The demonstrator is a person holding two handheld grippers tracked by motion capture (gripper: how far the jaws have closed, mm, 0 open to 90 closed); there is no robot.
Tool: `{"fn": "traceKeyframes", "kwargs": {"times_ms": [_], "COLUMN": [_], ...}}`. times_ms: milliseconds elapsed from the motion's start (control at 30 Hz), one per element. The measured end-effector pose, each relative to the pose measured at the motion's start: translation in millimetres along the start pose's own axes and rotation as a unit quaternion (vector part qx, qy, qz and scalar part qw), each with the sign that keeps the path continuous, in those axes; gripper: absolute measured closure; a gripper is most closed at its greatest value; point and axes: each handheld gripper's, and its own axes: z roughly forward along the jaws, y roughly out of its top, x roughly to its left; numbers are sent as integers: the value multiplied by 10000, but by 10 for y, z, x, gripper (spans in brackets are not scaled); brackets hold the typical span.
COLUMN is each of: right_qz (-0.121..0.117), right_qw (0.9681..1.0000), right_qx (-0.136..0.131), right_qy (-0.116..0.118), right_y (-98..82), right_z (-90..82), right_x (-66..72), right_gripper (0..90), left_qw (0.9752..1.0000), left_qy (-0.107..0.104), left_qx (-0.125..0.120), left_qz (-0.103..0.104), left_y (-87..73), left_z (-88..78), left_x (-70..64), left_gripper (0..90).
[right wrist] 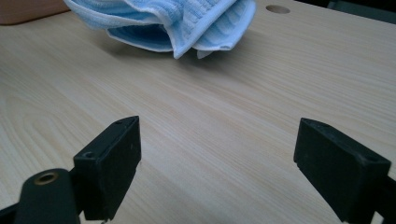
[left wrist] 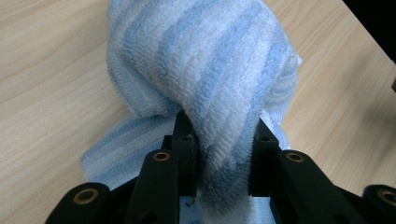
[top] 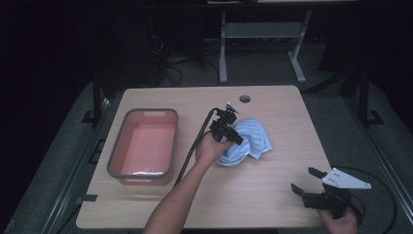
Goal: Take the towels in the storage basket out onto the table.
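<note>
Nearest, the right gripper (top: 308,181) waits wide open at the counter's (top: 253,195) right front corner while the left gripper (left wrist: 219,158) clamps the bunched towel (left wrist: 205,70) mid-counter, probably for the tub (top: 143,144).

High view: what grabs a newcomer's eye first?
The blue striped towel, bunched mid-table, with the left gripper clamped on a thick fold of it. Next, the pink basin with its grey rim at the table's left. The right gripper sits open near the front right corner.

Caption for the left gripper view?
Left gripper pinching a bunched blue-striped towel above the wooden table.
</note>
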Motion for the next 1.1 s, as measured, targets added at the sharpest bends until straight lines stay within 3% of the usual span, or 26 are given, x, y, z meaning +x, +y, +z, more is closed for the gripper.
{"fn": "traceKeyframes", "kwargs": {"times_ms": [567,1100], "right_qz": [-6,14], "right_qw": [10000,10000], "right_qx": [-2,20], "right_qy": [-2,-18], "right_y": [0,-2], "right_z": [1,4], "right_x": [1,-13], "right_gripper": [145,144], "left_qw": [9999,9995], "left_qy": [-33,-130], "left_qx": [108,-263], "left_qz": [-50,-80], "left_y": [-58,-122], "left_z": [41,-170], "left_x": [53,73], "left_gripper": [557,478]}}
